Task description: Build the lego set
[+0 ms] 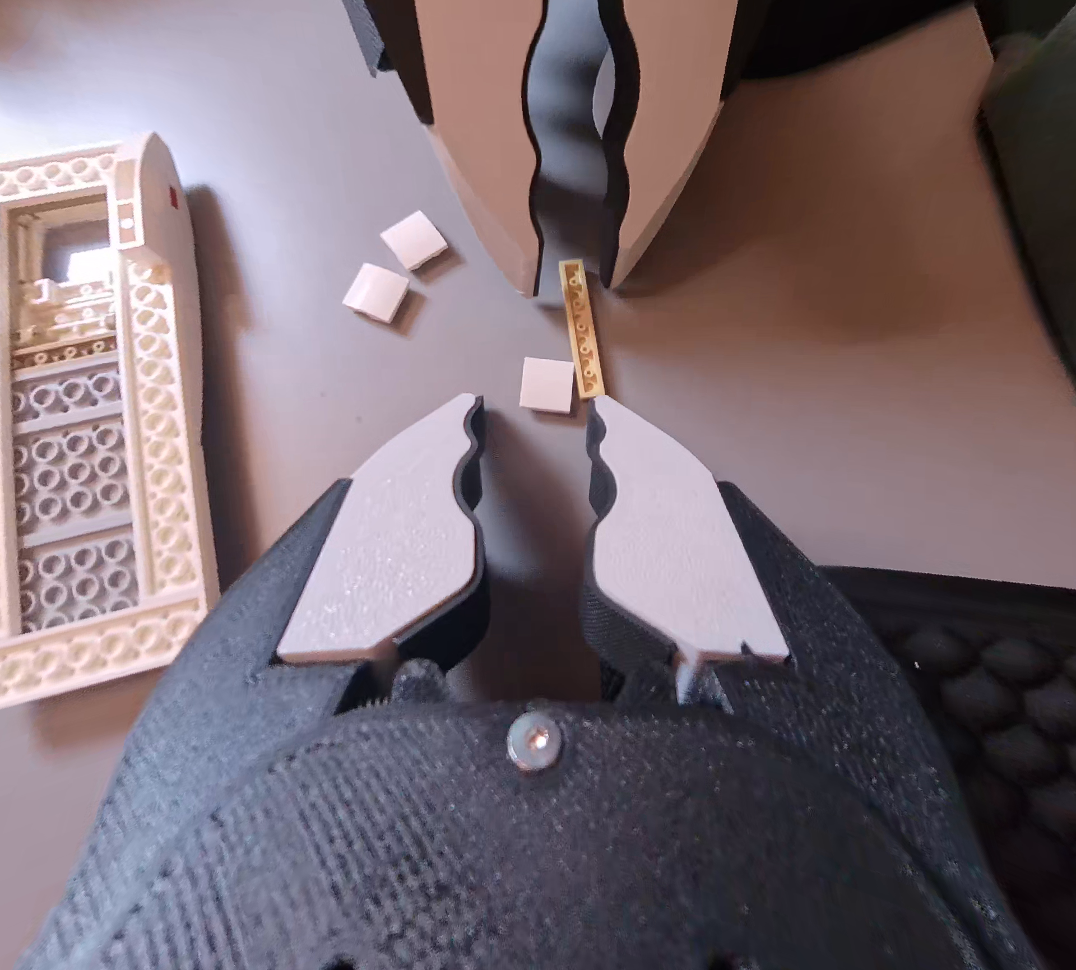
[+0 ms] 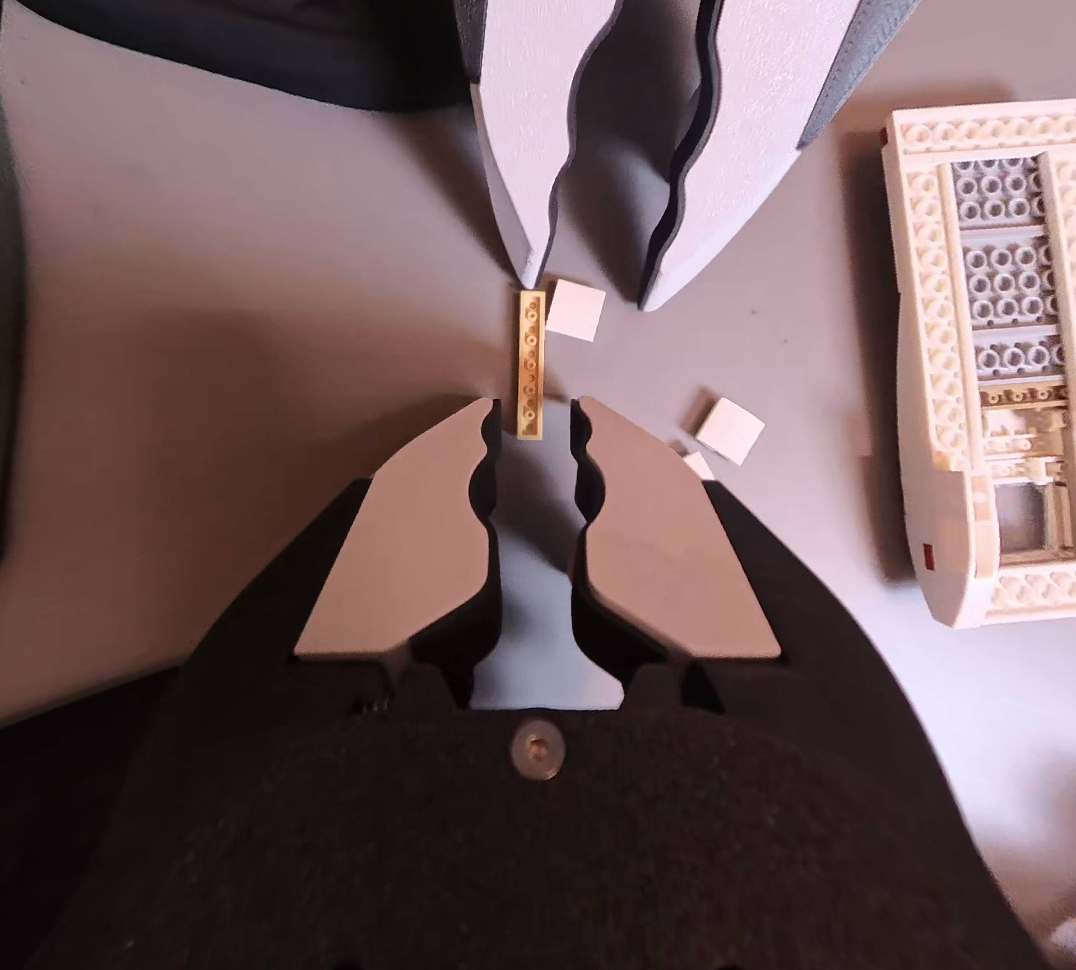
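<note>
Grey table (image 1: 815,418): three white tiles (image 1: 547,383), one gold strip (image 1: 584,328), two tools (image 1: 535,406) (image 2: 535,406) released.

Looking steeply down from close above a grey tabletop (image 1: 815,418), along each gripper's own fingers toward 12 o'clock. Facing each other head-on. Sharing the middle strip: the yellow studded plate (image 1: 582,328) (image 2: 530,365), the white square tiles (image 1: 547,383) (image 2: 576,317), and the white brick model (image 1: 87,418) at 9 o'clock, at 3 o'clock (image 2: 990,360) in the right wrist view.
</note>
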Available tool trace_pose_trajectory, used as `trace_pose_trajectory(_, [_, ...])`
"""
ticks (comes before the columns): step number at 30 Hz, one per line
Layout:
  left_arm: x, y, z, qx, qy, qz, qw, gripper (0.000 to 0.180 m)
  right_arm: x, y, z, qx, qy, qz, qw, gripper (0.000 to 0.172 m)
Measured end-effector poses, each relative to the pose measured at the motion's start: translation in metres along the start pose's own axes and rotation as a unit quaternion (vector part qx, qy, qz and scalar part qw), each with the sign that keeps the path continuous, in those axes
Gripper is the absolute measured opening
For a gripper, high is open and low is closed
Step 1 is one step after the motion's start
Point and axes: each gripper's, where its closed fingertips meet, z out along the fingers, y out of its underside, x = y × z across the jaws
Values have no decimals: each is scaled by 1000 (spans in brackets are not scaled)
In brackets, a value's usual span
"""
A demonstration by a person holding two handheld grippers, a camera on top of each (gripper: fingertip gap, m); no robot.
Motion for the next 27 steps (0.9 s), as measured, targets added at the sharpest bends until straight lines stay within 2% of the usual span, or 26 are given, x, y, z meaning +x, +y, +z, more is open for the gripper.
trace_pose_trajectory(1, [0, -1, 2, 1, 2, 4, 1000, 32, 0, 1, 1, -4, 1, 3, 1000, 21])
trace_pose_trajectory(3, [2, -3, 3, 2, 4, 2, 1000, 25, 3, 3, 1, -11, 13, 8, 1000, 8])
trace_pose_trajectory(4, [1, -2, 3, 1, 1, -2, 1000, 18, 3, 4, 0, -15, 16, 14, 1000, 7])
trace_pose_trajectory(7, [0, -1, 2, -6, -25, -26, 999, 17, 6, 8, -2, -23, 19, 56, 998, 7])
trace_pose_trajectory(13, [-8, -6, -7, 25, -128, -149, 980, 17, 22, 12, -6, -8, 46, 193, 980, 7])
trace_pose_trajectory(18, [-6, -10, -2, 16, -163, -191, 968, 17, 2, 5, -4, -15, 13, 186, 982, 34])
trace_pose_trajectory(27, [-11, -19, 3, 32, -165, -193, 967, 17, -13, 4, -8, 7, -38, 168, 985, 33])
